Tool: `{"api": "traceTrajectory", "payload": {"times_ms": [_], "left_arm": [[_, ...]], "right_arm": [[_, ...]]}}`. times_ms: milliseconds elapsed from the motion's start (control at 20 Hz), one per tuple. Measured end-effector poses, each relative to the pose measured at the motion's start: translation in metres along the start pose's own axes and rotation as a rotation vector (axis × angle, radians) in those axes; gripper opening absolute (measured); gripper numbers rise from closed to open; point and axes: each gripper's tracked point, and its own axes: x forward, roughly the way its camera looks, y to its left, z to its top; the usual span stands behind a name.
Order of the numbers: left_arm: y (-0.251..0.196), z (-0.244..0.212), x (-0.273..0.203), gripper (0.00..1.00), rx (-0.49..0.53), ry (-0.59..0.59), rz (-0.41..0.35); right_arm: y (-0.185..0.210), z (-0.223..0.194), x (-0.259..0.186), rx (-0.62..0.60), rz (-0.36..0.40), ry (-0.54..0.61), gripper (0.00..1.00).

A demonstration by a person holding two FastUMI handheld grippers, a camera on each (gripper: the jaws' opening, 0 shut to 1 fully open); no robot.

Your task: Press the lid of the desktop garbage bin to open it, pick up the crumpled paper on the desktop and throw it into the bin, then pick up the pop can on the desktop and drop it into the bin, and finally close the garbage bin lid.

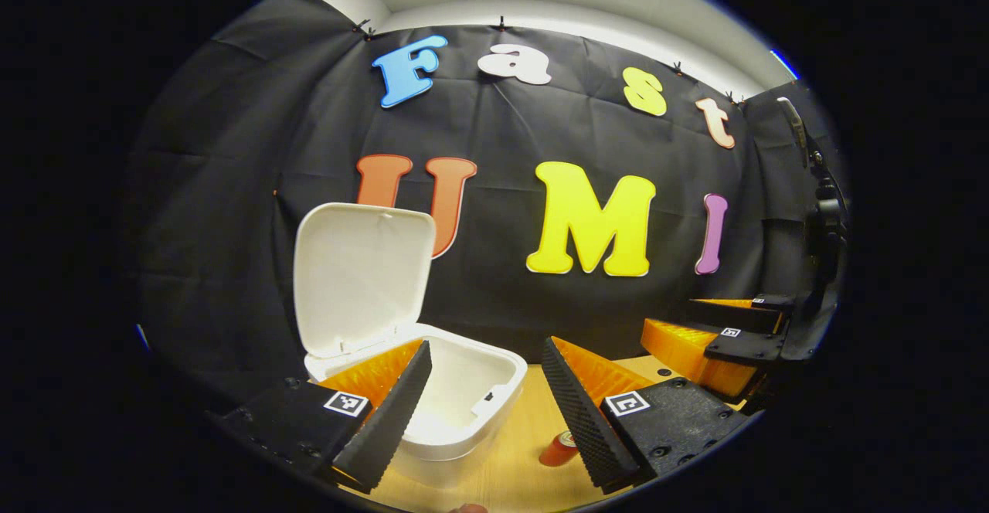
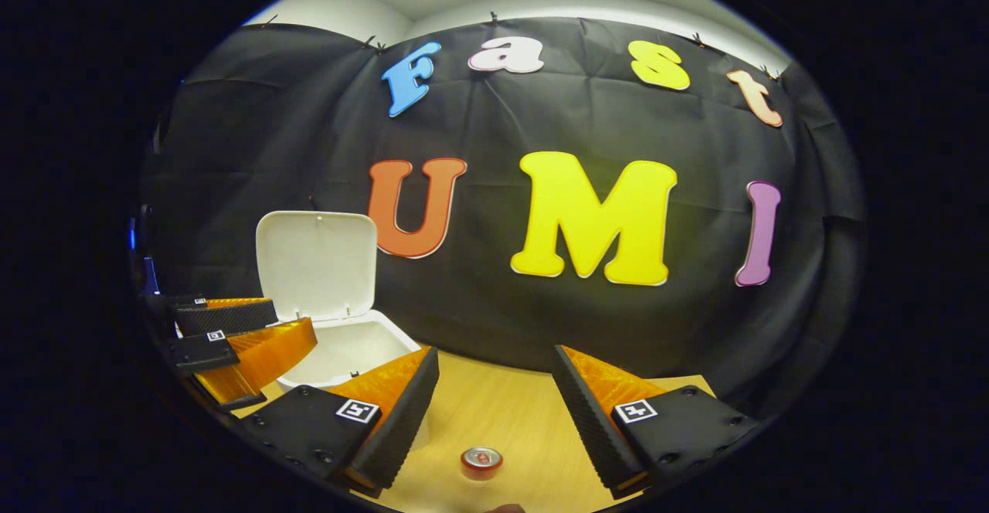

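The white desktop bin [image 1: 463,409] stands on the wooden table with its lid [image 1: 361,273] tipped up and back. In the left gripper view my left gripper [image 1: 483,412] hangs open above the bin's right rim, nothing between its fingers. A red pop can [image 1: 558,449] stands upright on the table just right of the bin. In the right gripper view the bin [image 2: 351,351] is at the left with its lid [image 2: 317,266] raised, and the can [image 2: 481,462] sits below and between the fingers of my open right gripper [image 2: 494,420]. Inside the bin I cannot see any paper.
My right gripper [image 1: 718,343] shows at the right in the left gripper view, held above the table [image 1: 525,428]. My left gripper [image 2: 232,335] shows at the left in the right gripper view, beside the bin. Black cloth wall close behind the bin.
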Motion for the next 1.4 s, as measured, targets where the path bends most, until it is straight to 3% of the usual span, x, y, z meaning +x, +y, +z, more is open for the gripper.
{"api": "traceTrajectory", "payload": {"times_ms": [50,100,150,350,650,900,1400], "left_arm": [[-0.01,-0.004,0.004,0.95,0.002,0.01,-0.028],[-0.02,-0.009,0.007,1.0,0.004,0.019,-0.056],[-0.029,-0.015,0.01,0.95,0.006,0.029,-0.083],[-0.067,-0.039,0.02,0.95,0.026,0.055,-0.172],[-0.099,-0.1,0.039,0.96,0.061,0.132,-0.248],[-0.113,-0.158,0.055,0.96,0.037,0.222,-0.267],[-0.117,-0.25,0.085,0.96,0.037,0.397,-0.248]], "right_arm": [[-0.009,-0.001,-0.005,0.005,-0.024,-0.002,0.94],[-0.019,-0.004,-0.009,0.011,-0.048,0.001,0.95],[-0.028,-0.007,-0.013,0.017,-0.069,0.009,0.94],[-0.058,-0.017,-0.035,0.034,-0.153,0.01,0.94],[-0.089,-0.027,-0.064,0.075,-0.266,0.033,0.94],[-0.099,-0.037,-0.078,0.069,-0.322,0.061,0.94],[-0.097,-0.049,-0.085,0.053,-0.36,0.111,0.94]]}}
